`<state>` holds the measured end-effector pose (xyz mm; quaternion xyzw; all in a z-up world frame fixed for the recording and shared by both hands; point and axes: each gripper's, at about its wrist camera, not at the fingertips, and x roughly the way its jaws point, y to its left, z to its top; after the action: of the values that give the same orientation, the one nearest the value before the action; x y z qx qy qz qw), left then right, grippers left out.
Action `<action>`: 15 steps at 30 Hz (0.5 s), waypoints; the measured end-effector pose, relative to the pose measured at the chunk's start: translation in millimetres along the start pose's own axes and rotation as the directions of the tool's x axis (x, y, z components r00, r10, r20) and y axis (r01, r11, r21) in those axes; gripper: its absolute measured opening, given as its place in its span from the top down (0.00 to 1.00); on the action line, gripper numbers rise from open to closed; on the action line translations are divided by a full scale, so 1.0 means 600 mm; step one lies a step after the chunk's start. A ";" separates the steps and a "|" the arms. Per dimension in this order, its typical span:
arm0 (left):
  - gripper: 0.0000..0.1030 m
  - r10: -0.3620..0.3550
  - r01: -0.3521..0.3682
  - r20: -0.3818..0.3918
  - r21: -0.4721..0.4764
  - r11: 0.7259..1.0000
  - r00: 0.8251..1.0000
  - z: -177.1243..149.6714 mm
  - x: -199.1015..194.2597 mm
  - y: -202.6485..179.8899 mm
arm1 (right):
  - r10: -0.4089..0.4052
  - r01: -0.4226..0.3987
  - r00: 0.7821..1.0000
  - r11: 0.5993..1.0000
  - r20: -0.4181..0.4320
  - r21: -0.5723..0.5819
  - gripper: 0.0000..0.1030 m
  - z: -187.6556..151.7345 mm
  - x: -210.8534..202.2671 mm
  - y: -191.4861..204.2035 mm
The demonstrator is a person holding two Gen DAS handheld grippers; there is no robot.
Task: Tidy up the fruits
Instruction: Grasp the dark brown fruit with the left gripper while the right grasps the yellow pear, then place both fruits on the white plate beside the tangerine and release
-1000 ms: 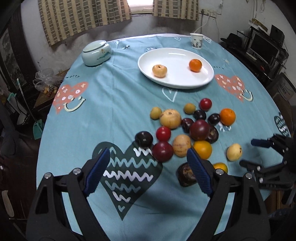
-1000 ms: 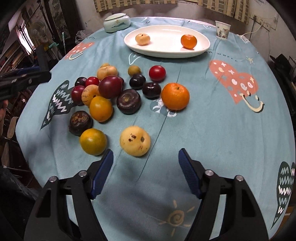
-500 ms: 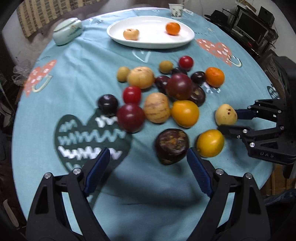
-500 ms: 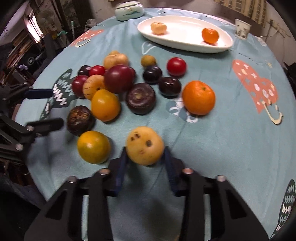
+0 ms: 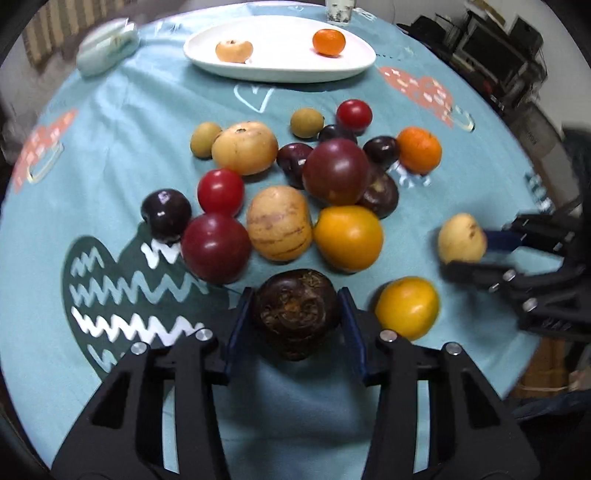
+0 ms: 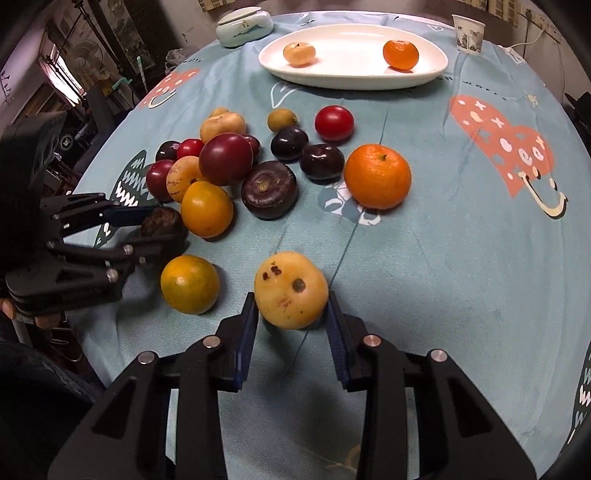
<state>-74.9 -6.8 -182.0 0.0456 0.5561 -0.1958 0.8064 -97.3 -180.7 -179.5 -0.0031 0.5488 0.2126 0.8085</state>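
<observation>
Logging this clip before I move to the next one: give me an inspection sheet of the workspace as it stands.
Surface: round table under a teal cloth.
Job's things: white plate holding two fruits; loose fruit pile mid-table.
Clutter: lidded ceramic dish, paper cup.
Grippers: left hand-held gripper closing around a dark brown fruit; right hand-held gripper shut on a spotted yellow fruit.
Cables: white cord near the cup.
Surroundings: fan and dim furniture.
</observation>
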 end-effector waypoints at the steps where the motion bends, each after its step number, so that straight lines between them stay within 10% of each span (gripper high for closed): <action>1: 0.56 0.005 -0.005 0.008 0.010 1.000 1.000 0.004 -0.006 -0.003 | 0.006 -0.006 1.000 1.000 -0.001 0.001 0.65 -0.001 -0.002 -0.002; 7: 0.56 -0.037 0.032 0.106 0.045 0.998 0.994 0.041 -0.088 -0.016 | 0.016 -0.016 1.000 1.000 0.025 0.004 0.65 0.013 -0.025 -0.013; 15: 0.55 0.004 -0.018 0.325 0.041 0.999 0.946 0.243 -0.170 -0.018 | -0.009 0.017 0.971 0.999 0.241 -0.031 0.65 0.171 -0.120 -0.043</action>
<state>18.1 -32.4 -32.2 0.0335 0.4108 -0.2083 0.8870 -19.3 -204.3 -80.6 0.0056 0.4432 0.2151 0.8702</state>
